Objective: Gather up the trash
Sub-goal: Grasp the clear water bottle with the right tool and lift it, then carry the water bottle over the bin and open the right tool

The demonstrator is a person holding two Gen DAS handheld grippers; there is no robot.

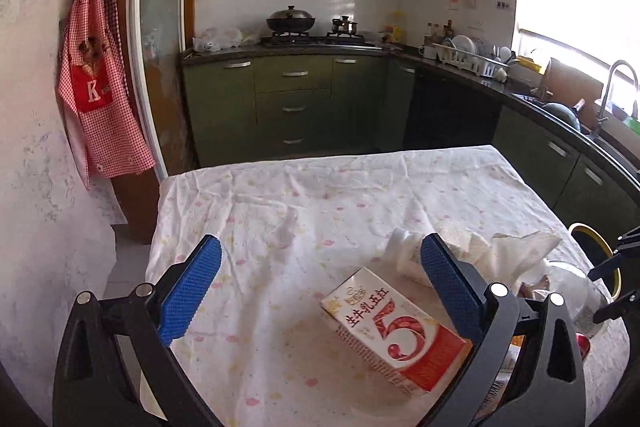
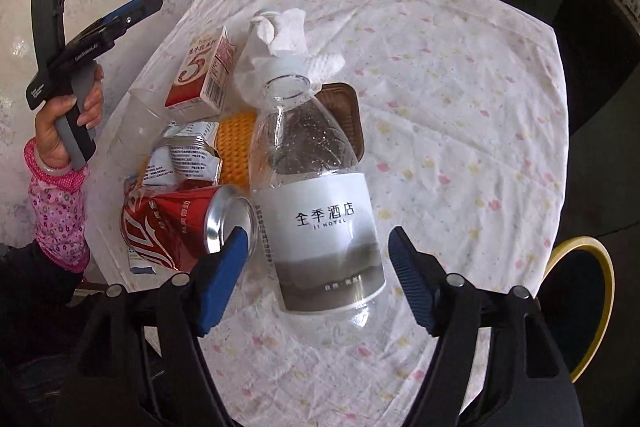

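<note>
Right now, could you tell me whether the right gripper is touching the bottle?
Apart. The right wrist view shows the right gripper open, with tablecloth visible between each pad and the bottle.

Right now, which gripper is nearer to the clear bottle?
Right. The right gripper hangs open directly over the clear bottle, jaws on either side. The left gripper is off beyond the carton, away from it.

Clear glossy plastic bottle (image 2: 316,195), shiny metal can (image 2: 188,227), wrinkled cloth tablecloth (image 2: 460,99)
</note>
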